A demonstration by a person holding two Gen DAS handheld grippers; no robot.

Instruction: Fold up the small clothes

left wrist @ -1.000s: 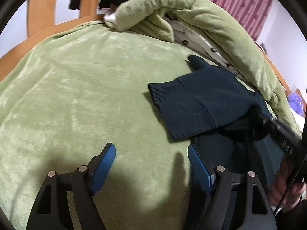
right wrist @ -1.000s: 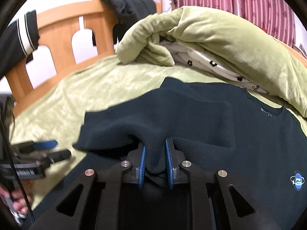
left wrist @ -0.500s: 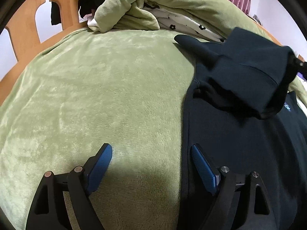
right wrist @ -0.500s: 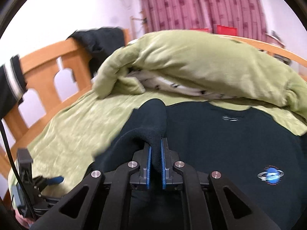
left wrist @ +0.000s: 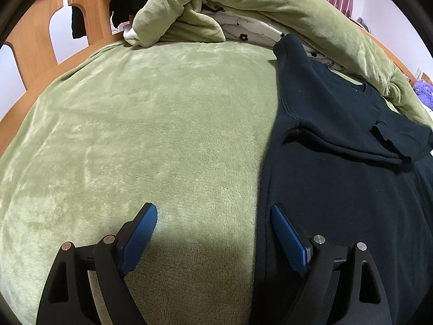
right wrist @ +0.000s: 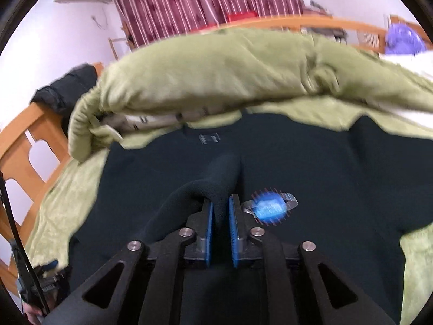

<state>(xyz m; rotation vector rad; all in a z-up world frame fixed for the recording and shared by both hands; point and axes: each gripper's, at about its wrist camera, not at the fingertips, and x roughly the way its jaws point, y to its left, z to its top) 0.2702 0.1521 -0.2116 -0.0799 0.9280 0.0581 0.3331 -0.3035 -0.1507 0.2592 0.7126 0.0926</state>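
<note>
Here, dark sweater flat on green bed blanket; sleeve between pads of right tool, jaws opening. Left tool apart, empty, at sweater's edge. Risk: early release, sleeve bunching short of the fold.

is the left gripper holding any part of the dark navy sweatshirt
No: the left gripper stands wide open over the green fleece blanket, nothing between its blue pads; the dark navy sweatshirt lies beside it.
</note>
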